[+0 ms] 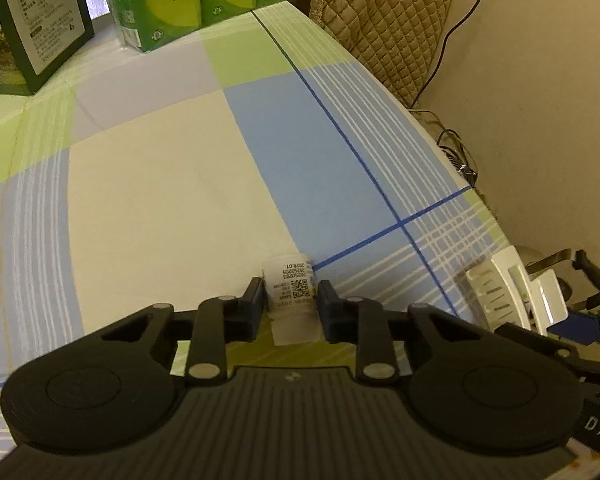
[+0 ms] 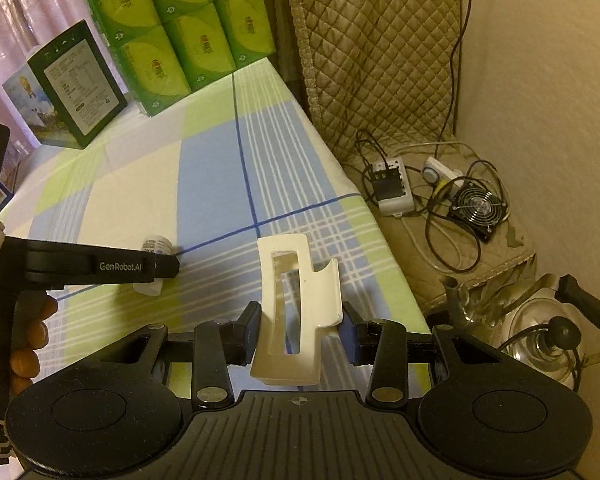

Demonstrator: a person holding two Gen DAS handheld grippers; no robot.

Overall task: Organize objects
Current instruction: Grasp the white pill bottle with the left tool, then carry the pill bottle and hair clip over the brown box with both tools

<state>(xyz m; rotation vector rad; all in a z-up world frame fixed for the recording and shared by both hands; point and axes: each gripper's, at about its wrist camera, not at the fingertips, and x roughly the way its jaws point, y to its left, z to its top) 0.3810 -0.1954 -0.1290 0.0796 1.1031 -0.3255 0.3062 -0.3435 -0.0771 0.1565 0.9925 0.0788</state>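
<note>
Gripping a small labelled bottle, the left hand-held gripper holds it just above the checked tabletop; the right hand-held gripper clamps a white plastic holder. Both should lower gently, level, before releasing.

**White holder clamped at the table's near right edge**

The right gripper grips a white plastic holder between its fingers, above the checked tablecloth. To the left, the left gripper pinches a small labelled bottle. Green tissue packs and a dark box stand at the far end. A kettle and a small fan sit off the right edge.
</note>
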